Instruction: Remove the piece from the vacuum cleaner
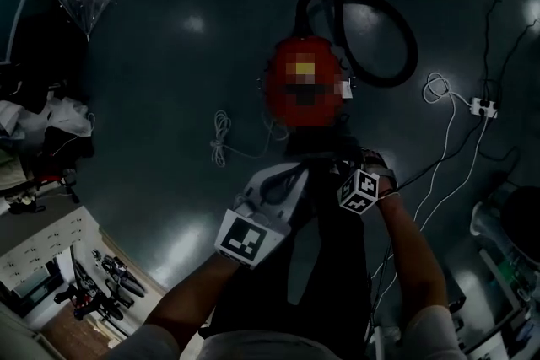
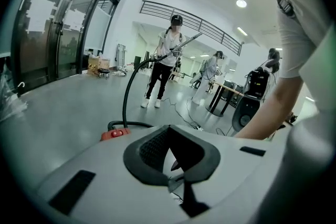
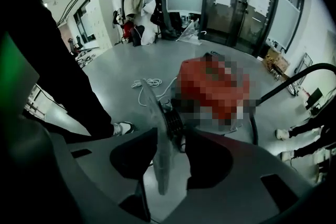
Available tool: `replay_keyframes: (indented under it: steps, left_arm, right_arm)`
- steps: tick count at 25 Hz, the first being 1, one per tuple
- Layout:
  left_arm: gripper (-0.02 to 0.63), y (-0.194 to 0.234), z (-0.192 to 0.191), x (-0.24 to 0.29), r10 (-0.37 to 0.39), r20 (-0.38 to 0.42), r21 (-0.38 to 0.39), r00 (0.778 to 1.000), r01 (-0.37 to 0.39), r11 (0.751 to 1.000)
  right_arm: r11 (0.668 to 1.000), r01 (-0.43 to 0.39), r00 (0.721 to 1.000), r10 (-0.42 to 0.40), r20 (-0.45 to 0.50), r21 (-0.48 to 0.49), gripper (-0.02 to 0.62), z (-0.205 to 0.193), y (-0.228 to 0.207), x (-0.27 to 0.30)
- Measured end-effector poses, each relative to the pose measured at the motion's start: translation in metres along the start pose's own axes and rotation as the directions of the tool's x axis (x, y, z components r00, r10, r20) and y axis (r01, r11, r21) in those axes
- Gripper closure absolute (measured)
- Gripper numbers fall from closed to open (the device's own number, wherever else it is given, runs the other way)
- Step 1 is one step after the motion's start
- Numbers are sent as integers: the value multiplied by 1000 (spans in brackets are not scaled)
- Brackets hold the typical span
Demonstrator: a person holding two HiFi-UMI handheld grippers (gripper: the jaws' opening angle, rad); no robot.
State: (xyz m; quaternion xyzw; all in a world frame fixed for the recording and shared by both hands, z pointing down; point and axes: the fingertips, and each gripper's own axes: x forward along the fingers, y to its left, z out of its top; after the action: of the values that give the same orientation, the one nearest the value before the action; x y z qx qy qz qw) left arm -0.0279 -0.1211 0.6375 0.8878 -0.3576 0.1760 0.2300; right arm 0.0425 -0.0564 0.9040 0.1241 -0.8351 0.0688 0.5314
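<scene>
The red vacuum cleaner [image 1: 304, 88] stands on the dark floor ahead, its black hose [image 1: 396, 55] looped behind it. In the right gripper view the body [image 3: 212, 86] is partly mosaicked. A thin grey disc-shaped piece [image 3: 157, 134] with a black grille stands edge-on between my right gripper's [image 3: 165, 165] jaws. They are spread wide and neither pad touches it. My left gripper [image 1: 283, 181] points at the same dark piece [image 1: 314, 160] from the left. In its own view, my left gripper [image 2: 173, 157] has a dark mass filling the gap between the pads. The vacuum's red top [image 2: 115, 134] shows beyond.
A coiled white cable [image 1: 221, 139] lies left of the vacuum and a power strip [image 1: 483, 107] with leads lies to the right. Clothes and a rack [image 1: 42, 131] stand at the far left. A person [image 2: 165, 60] holds the hose wand beyond the vacuum, with tables [image 2: 226, 94] behind.
</scene>
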Motion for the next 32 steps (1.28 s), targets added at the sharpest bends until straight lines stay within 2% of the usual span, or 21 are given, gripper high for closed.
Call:
replay_keyframes:
  steps: [4, 8, 9, 11, 15, 19, 28, 32]
  left_arm:
    - [600, 8, -15, 14, 11, -10, -20, 1000, -11, 1000]
    - [600, 17, -23, 22, 13, -22, -14, 1000, -14, 1000]
    - [599, 18, -23, 23, 17, -19, -18, 1000, -17, 1000]
    - [600, 21, -25, 24, 18, -17, -24, 1000, -19, 1000]
    - [600, 23, -32, 25, 11, -31, -18, 999, -11, 1000]
    - [600, 22, -35, 25, 8, -28, -35, 1000, -9, 999]
    - [600, 22, -40, 26, -2, -28, -44, 1000, 1, 999]
    - [600, 19, -42, 25, -4, -29, -57, 1000, 3, 998]
  right_arm:
    - [993, -44, 998, 38, -54, -113, 443, -12, 5, 29]
    - [975, -45, 996, 28, -83, -216, 445, -21, 10, 49]
    - [968, -39, 996, 17, -88, -247, 453, -22, 11, 52]
    - [956, -22, 996, -5, -90, -292, 510, -24, 11, 54]
    - [936, -26, 996, -5, -89, -350, 540, -25, 12, 54]
    - [927, -48, 995, 13, -96, -372, 551, -26, 17, 51]
    - [929, -90, 992, 52, -114, -358, 557, -28, 29, 49]
    - [903, -154, 984, 104, -143, -401, 558, -31, 46, 48]
